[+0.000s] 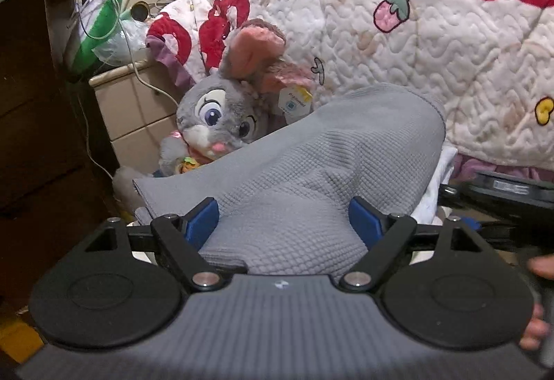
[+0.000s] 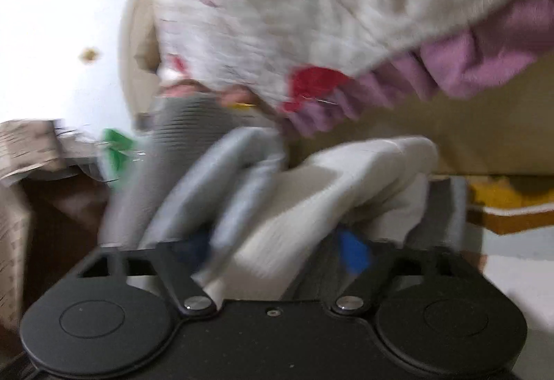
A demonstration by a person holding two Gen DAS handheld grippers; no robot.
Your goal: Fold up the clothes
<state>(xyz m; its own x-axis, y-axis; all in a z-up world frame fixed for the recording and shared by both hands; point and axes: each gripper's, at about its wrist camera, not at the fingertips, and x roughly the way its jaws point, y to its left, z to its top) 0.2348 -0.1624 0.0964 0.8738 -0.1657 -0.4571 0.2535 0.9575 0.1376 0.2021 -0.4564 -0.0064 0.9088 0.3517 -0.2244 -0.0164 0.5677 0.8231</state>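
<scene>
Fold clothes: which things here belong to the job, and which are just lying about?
Job: grey garment between the left tongs; white cloth between the right tongs.
Lying about: plush rabbit, quilt, cabinet, green bag.

L wrist cam sits just behind the left gripper (image 1: 284, 224), looking fwd and slightly down along its fingers, very close on the grey cloth (image 1: 311, 165); bunny (image 1: 221, 116) and quilt (image 1: 398, 33) near behind. R wrist cam sits behind the right gripper (image 2: 277, 252), same fwd aim, close on the white cloth (image 2: 311, 206), blurred. Both views share grey cloth (image 2: 194, 130) and quilt (image 2: 277, 16).
</scene>
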